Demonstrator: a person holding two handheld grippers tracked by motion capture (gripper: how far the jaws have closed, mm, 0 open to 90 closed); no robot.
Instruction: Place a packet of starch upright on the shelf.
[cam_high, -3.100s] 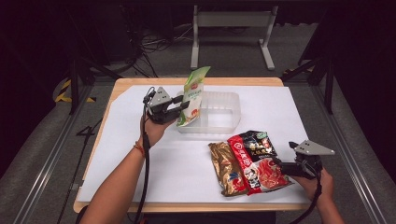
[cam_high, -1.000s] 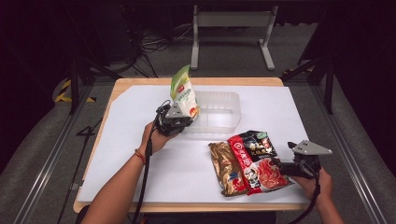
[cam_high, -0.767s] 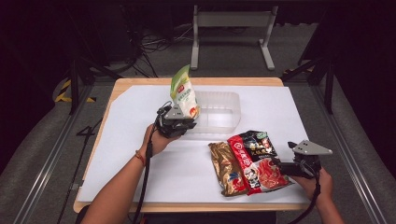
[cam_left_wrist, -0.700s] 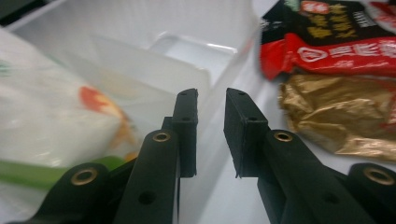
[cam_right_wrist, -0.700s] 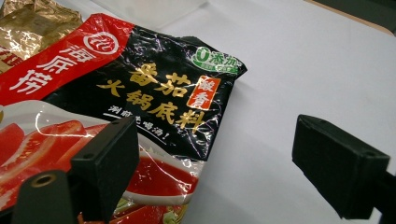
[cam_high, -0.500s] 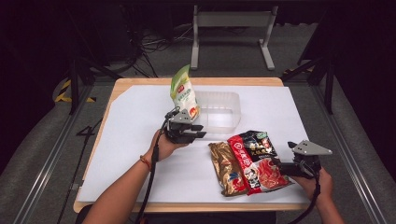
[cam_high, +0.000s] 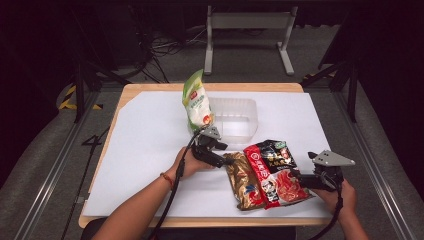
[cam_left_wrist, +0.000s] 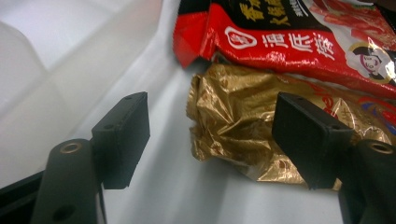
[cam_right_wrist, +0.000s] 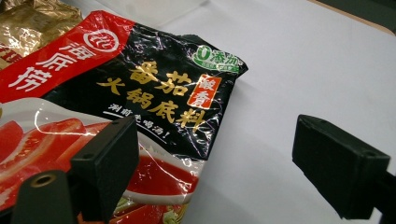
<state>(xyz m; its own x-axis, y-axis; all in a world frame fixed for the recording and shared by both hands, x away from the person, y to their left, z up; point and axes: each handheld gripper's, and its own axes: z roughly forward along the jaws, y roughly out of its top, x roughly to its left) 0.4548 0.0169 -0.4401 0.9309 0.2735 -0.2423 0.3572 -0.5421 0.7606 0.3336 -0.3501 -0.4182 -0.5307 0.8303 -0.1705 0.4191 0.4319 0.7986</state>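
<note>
Your left hand-held gripper (cam_high: 227, 160) has just opened its jaws, leaving the green pouch (cam_high: 197, 101) standing in the tub (cam_high: 240, 131) (upper centre); now it frames the gold packet (cam_left_wrist: 233, 126). Right hand-held gripper (cam_high: 300, 178) gapes, idle.

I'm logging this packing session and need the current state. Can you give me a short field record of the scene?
left gripper: open, jaws just opened, nothing between them, at the gold packet's end
right gripper: open, beside the red and black packet
green packet: upright, leaning at the bin's left wall
clear bin: on the white sheet
gold packet: flat, partly under the red and black packet
</note>
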